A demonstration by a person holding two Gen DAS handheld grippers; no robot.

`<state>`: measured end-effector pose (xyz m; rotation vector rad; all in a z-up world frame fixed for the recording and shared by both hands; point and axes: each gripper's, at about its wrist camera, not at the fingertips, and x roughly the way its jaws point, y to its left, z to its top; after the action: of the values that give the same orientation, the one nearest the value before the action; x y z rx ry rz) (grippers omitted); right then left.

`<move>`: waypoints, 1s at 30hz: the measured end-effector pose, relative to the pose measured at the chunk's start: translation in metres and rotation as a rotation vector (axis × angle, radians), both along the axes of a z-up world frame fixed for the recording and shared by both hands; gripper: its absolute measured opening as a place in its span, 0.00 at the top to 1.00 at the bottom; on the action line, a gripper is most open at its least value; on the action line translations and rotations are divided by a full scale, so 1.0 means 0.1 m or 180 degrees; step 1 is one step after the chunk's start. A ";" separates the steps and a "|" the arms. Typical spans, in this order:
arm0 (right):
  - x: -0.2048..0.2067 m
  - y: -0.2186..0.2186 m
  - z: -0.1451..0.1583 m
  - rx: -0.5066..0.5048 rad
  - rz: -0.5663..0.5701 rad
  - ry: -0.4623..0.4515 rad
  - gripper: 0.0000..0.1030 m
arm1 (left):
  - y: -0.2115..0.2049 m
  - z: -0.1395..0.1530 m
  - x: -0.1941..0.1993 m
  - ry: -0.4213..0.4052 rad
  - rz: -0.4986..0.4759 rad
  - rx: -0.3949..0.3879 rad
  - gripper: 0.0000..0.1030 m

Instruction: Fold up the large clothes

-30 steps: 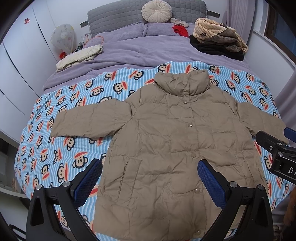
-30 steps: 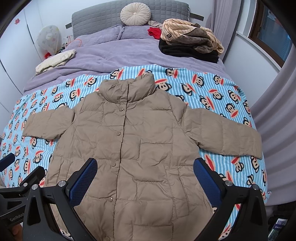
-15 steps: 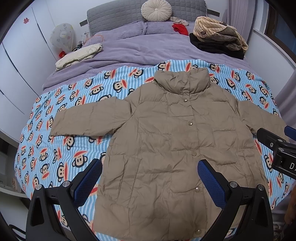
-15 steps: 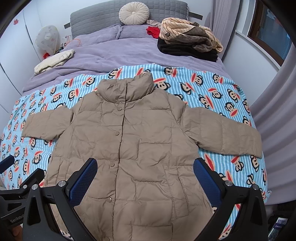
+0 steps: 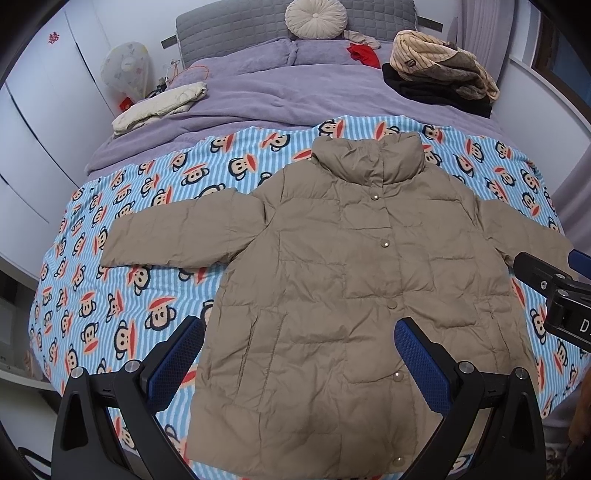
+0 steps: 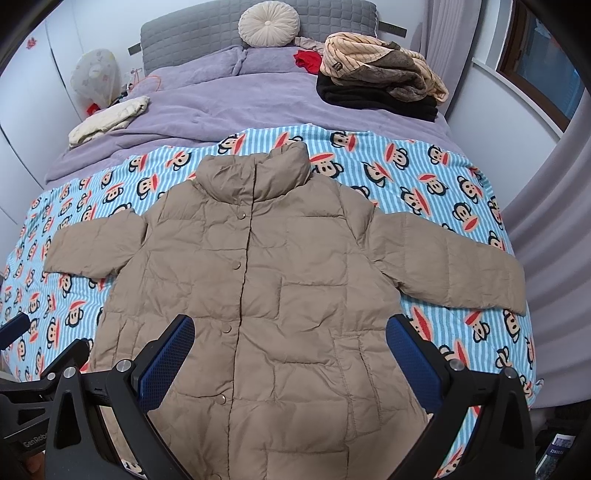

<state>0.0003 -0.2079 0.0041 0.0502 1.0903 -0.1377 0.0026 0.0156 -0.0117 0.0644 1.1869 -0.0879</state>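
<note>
Jacket (image 5: 343,288) lies flat, front up and snapped shut, on the monkey blanket (image 5: 110,295) across the foot of the bed; collar points to the headboard (image 5: 236,26), both sleeves spread out to the sides.

Left gripper (image 5: 299,354): jaws wide apart, holding nothing, hovering above the jacket's lower hem area.

Right gripper (image 6: 290,350): jaws wide apart, holding nothing, over the jacket's lower front. Its body also shows at the right edge of the left view.

Behind: purple duvet (image 6: 229,107), round cushion (image 6: 267,22), clothes pile (image 6: 380,74) at upper right, cream garment (image 6: 109,120) at left.
</note>
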 end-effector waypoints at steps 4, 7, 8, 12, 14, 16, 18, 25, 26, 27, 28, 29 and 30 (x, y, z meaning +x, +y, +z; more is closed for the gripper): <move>0.01 0.00 0.00 0.0016 0.0007 0.0005 0.00 | 0.01 0.00 0.01 -0.0060 0.0004 -0.0037 0.00; 0.00 0.01 -0.02 0.0019 0.0011 0.0013 0.00 | 0.01 0.00 0.01 -0.0059 0.0005 0.0000 0.00; 0.01 0.01 -0.01 0.0021 0.0008 0.0012 0.00 | 0.01 0.00 0.01 -0.0058 0.0008 0.0018 0.00; 0.02 0.01 -0.01 0.0037 0.0010 0.0015 0.00 | 0.01 -0.01 0.03 -0.0085 0.0023 0.0117 0.00; 0.02 0.01 -0.03 0.0040 0.0009 0.0021 0.00 | 0.01 -0.03 0.03 -0.0077 0.0030 0.0132 0.00; 0.00 0.02 -0.05 0.0059 0.0014 0.0028 0.00 | 0.01 -0.03 0.05 -0.0068 0.0039 0.0111 0.00; 0.01 0.01 -0.04 0.0060 0.0016 0.0031 0.00 | 0.00 -0.04 0.06 -0.0050 0.0046 0.0101 0.00; 0.00 0.05 -0.11 0.0086 0.0025 0.0079 0.00 | 0.00 -0.09 0.10 0.0051 0.0076 0.0069 0.00; 0.00 0.05 -0.11 0.0088 0.0026 0.0084 0.00 | 0.00 -0.10 0.10 0.0070 0.0078 0.0064 0.00; 0.00 0.05 -0.12 0.0096 0.0030 0.0098 0.00 | 0.01 -0.12 0.11 0.0088 0.0080 0.0059 0.00; 0.08 0.00 -0.10 0.0121 0.0040 0.0129 0.00 | 0.01 -0.14 0.11 0.0099 0.0076 0.0039 0.00; 0.11 -0.01 -0.11 0.0137 0.0035 0.0154 0.00 | 0.02 -0.16 0.12 0.0114 0.0070 0.0012 0.00; 0.11 -0.01 -0.14 0.0149 0.0014 0.0182 0.00 | 0.04 -0.18 0.13 0.0126 0.0065 -0.0010 0.00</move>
<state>0.0115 -0.2086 -0.0095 0.0864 1.1508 -0.1101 0.0157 0.0191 -0.0295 0.0479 1.2267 -0.0733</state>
